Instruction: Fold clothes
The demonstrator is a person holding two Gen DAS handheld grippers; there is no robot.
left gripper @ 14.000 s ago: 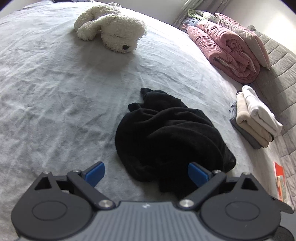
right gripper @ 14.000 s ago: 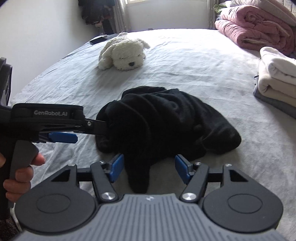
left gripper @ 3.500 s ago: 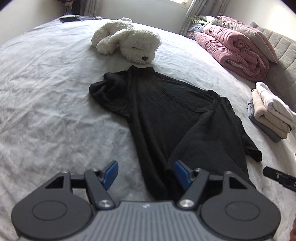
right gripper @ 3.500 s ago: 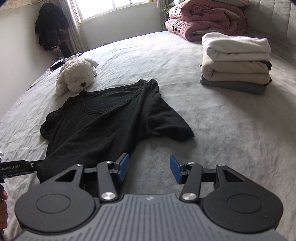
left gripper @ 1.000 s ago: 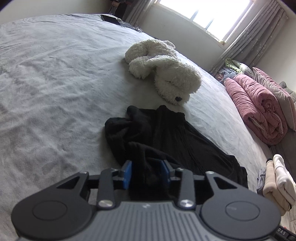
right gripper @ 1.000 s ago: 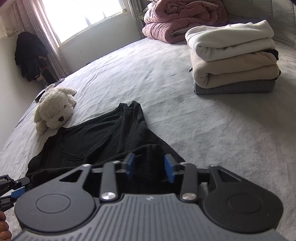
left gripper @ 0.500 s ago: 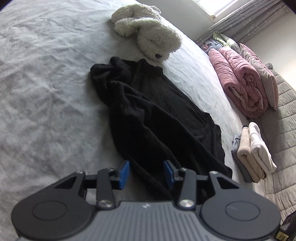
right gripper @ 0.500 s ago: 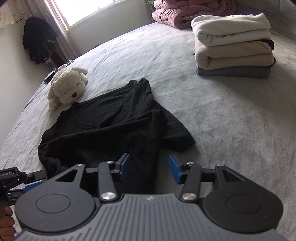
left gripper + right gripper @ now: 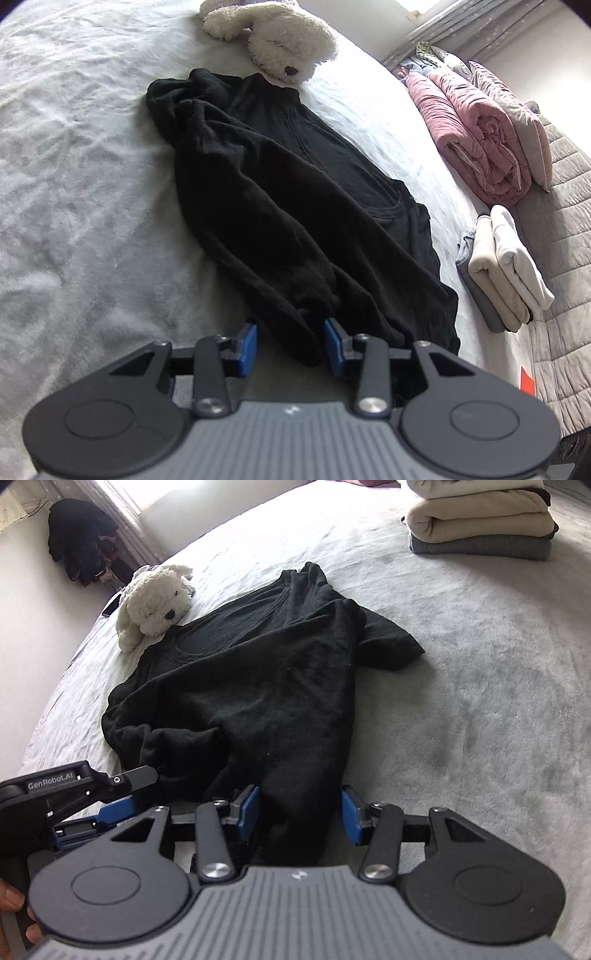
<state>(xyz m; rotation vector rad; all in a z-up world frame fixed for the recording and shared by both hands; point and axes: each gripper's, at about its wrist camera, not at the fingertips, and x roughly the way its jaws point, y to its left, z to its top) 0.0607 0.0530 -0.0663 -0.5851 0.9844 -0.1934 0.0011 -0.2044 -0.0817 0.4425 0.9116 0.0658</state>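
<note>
- Tools first: the left tool (image 9: pixel 290 345) has its blue pads spread, with the near hem of the black knit short-sleeved top (image 9: pixel 295 206) bunched between them, not pinched.
- Right tool (image 9: pixel 299 814) reads the same, pads apart and straddling a thick fold of hem without clamping it.
- Cloth next: the top lies on the grey bed cover (image 9: pixel 85 206), long and narrow, both sides drawn toward the middle, one sleeve (image 9: pixel 388 646) sticking out to the right, the left shoulder rumpled into a lump (image 9: pixel 173 96).
- Risk, as I judge it: any further fold made over that lump and the loose sleeve would lock the creases in and come out lopsided.
- Another: thick soft knit between spread pads could be caught in several layers at once, or slip out of a shallow bite.
- Farther on, the collar touches the white plush dog (image 9: pixel 155 605), which could snag a lifted edge.
- Far right, a stack of folded white, beige and grey garments (image 9: pixel 502 269) sits near the top.
- Containers: none in view, so nothing to report inside any.
</note>
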